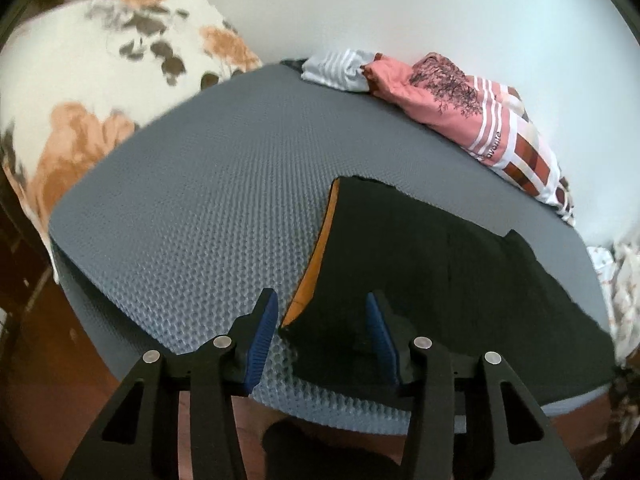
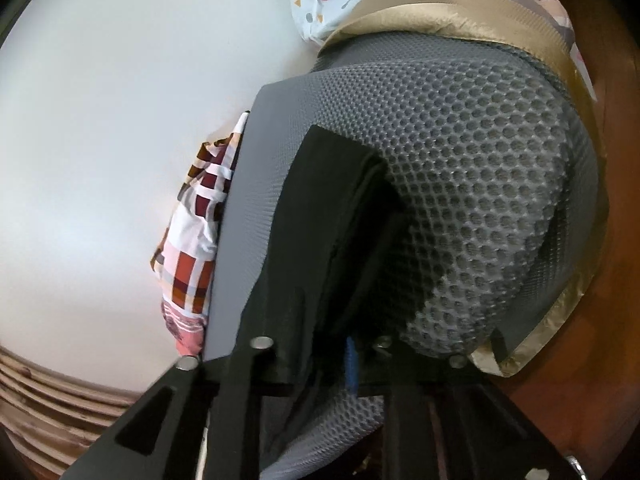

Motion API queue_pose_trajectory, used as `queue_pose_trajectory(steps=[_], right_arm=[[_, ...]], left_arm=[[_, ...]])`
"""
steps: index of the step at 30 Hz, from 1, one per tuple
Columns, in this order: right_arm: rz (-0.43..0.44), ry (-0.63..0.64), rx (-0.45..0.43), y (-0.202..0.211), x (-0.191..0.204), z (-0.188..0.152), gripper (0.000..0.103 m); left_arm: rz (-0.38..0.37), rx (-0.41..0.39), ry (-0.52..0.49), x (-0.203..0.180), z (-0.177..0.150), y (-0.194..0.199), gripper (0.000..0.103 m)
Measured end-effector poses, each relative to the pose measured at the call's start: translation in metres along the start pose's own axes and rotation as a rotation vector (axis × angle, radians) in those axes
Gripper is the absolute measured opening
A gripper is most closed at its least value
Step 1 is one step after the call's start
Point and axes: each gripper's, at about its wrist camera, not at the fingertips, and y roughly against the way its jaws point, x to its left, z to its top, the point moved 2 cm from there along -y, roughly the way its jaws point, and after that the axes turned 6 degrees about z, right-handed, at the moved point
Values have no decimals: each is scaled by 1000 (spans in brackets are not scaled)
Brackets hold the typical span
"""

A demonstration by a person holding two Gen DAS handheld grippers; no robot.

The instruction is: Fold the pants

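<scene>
At lower centre of the left view, left gripper (image 1: 322,330) half-open astride black pants (image 1: 432,280) corner on grey mat (image 1: 200,208); right gripper (image 2: 320,354) state unclear; pinch all layers before lifting.

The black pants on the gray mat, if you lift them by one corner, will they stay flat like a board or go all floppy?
Probably floppy: the black pants lie flat and follow the gray mat, with a soft, uneven edge. They look thin, so likely light. The bumpy mat may grip them a little, so a push could bunch them rather than slide them.
</scene>
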Motion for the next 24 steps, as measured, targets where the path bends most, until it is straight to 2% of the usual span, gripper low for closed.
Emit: queue_pose_trajectory(steps=[2,4,10,14,15,16,17,22,24], right_arm=[[11,-6,-5,-1,3,-1,31],[14,-11,-6,-2,4,-1,34],[17,-13,-9,-3,6,-1,35],[10,-9,-7,-3,6,-1,35],[9,-8,-7,-3,6,-1,35],[9,-7,-7,-4,7,0,35],[9,-6,-7,-5,8,0,35],[0,9,-10,-6,10,1,35],[-3,17,-12,-7,11,2,35]], left_arm=[[-25,21,36,8,-5,1,48],[-36,62,81,17,-13,2,48],[-143,151,113,16,-35,-2,48],[-154,145,138,11,-29,-5,48],[-153,148,148,12,-29,-6,48],[-128,155,147,12,-29,-9,36],[-91,156,134,11,-29,-9,34],[-3,121,70,0,-26,1,24],[4,104,59,-4,-18,4,18]])
